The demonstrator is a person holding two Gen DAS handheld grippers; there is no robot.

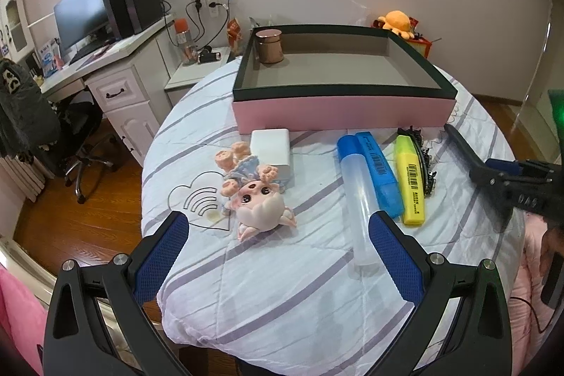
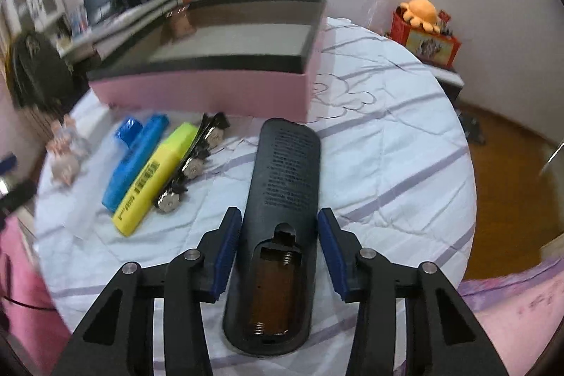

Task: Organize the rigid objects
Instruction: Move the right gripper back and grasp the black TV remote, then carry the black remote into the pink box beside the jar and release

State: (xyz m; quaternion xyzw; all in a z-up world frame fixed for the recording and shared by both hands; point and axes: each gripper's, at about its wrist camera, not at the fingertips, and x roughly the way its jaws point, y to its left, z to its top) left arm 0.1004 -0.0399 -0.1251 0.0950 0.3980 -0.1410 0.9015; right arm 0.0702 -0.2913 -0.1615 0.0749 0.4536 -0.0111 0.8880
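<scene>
A pink box (image 1: 338, 110) with a dark rim stands at the back of the round table; a copper jar (image 1: 269, 45) sits in its left corner. In front lie a white block (image 1: 271, 150), a pink figurine (image 1: 255, 196), a clear tube with a blue cap (image 1: 356, 196), a blue marker (image 1: 380, 171), a yellow highlighter (image 1: 410, 178) and a black hair clip (image 1: 426, 164). My left gripper (image 1: 278, 235) is open above the table's near edge, empty. My right gripper (image 2: 278, 228) is shut on a black remote (image 2: 282, 199), back side up with its battery bay open. The box (image 2: 211, 90), blue marker (image 2: 137, 157), highlighter (image 2: 155, 175) and clip (image 2: 192, 164) lie to the left.
A striped white cloth (image 1: 282, 288) covers the table. A desk with a monitor (image 1: 81, 13) and an office chair (image 1: 81, 143) stand at the left. An orange plush (image 1: 396, 22) on a red box sits behind the table. Wood floor surrounds it.
</scene>
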